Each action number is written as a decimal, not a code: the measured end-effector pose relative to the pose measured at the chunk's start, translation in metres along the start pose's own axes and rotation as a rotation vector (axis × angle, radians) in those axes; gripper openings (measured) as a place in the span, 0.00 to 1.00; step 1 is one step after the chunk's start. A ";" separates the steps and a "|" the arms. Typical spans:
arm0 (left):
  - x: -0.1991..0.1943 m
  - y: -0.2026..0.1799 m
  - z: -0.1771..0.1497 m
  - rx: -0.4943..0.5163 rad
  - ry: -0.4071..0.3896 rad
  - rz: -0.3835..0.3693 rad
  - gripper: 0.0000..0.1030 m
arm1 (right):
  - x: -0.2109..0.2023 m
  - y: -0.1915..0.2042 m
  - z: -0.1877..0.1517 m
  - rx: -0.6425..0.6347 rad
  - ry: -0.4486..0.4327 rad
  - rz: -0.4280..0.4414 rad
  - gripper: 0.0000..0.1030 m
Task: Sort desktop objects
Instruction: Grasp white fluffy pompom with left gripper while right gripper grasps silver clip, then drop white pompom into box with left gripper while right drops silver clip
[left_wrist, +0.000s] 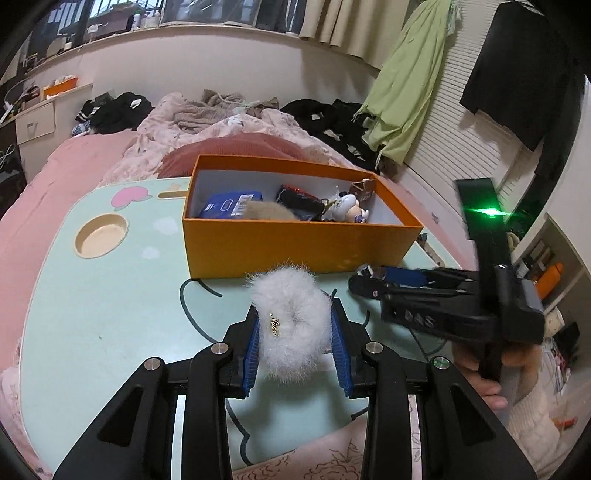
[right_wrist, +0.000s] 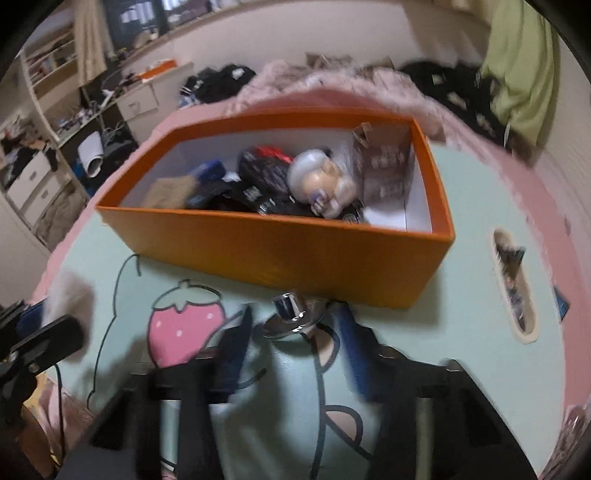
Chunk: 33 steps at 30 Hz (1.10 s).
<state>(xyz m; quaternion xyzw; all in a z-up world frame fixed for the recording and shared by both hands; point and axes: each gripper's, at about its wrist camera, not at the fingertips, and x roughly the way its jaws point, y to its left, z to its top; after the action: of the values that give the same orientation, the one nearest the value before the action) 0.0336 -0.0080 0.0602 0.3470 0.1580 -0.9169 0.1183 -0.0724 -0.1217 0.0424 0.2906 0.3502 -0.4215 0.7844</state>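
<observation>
My left gripper is shut on a white furry hair scrunchie with a small gold charm, held just above the mint green table, in front of the orange box. The box holds a blue packet, a black pouch, a doll figure and a brown carton. My right gripper is open over the table, its blue-padded fingers on either side of a small shiny silver object lying just before the orange box. The right wrist view is blurred. The right gripper also shows in the left wrist view.
The table sits on a bed with pink bedding and piled clothes behind it. The table has a round cup recess at left and a slot at right. A green garment hangs at back right.
</observation>
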 end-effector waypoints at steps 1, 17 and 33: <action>0.001 -0.001 0.000 0.003 0.000 -0.001 0.34 | 0.000 -0.001 -0.002 -0.003 -0.001 0.005 0.26; 0.008 -0.026 0.070 0.032 -0.042 0.001 0.34 | -0.064 -0.024 0.048 0.022 -0.194 0.161 0.26; 0.041 0.010 0.063 -0.076 -0.026 0.034 0.72 | -0.051 -0.042 0.025 0.075 -0.202 0.090 0.67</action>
<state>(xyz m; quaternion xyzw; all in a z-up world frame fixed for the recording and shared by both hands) -0.0311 -0.0445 0.0749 0.3331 0.1853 -0.9124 0.1489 -0.1217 -0.1374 0.0905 0.2914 0.2399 -0.4259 0.8223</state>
